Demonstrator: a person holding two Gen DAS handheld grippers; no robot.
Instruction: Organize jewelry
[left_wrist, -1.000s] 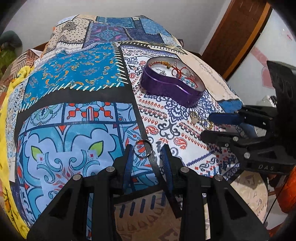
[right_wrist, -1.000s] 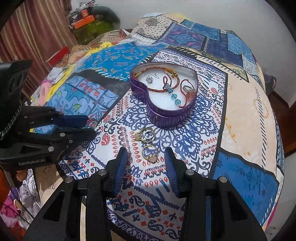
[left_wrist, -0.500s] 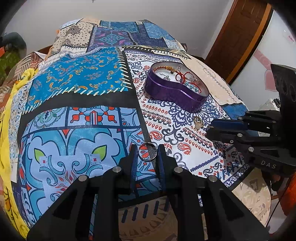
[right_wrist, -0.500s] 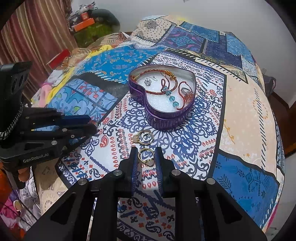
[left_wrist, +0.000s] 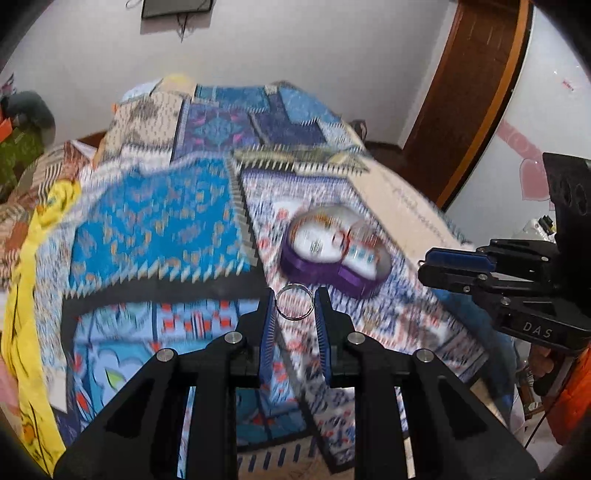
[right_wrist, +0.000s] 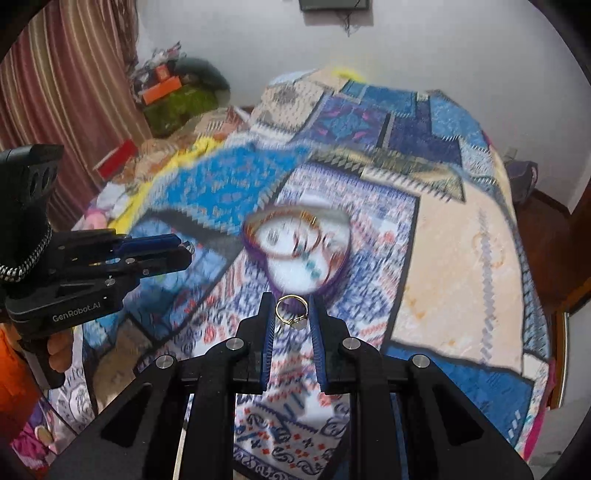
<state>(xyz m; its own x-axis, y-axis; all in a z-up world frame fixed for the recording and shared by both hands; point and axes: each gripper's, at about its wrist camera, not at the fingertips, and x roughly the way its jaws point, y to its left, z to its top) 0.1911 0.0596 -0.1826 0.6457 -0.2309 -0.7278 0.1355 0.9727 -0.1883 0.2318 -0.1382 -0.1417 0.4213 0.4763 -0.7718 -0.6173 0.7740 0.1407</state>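
Note:
My left gripper (left_wrist: 294, 302) is shut on a silver ring (left_wrist: 294, 302) and holds it up above the patterned bedspread. My right gripper (right_wrist: 291, 310) is shut on a gold ring (right_wrist: 291, 311) with a small stone, also lifted. The purple heart-shaped tin (left_wrist: 332, 253) holding bracelets and earrings sits on the bedspread ahead of both grippers; it also shows in the right wrist view (right_wrist: 297, 247). The right gripper appears at the right of the left wrist view (left_wrist: 480, 273), the left gripper at the left of the right wrist view (right_wrist: 147, 254). Both views are motion-blurred.
The patchwork bedspread (left_wrist: 155, 214) covers the whole bed. A wooden door (left_wrist: 476, 92) stands at the far right, a striped curtain (right_wrist: 74, 92) and cluttered items (right_wrist: 173, 96) at the far left. Other rings on the cloth are lost in blur.
Both grippers closed on their rings, then lifted them off the bedspread. The cameras tilted upward, so the tin now sits farther ahead and more wall shows.

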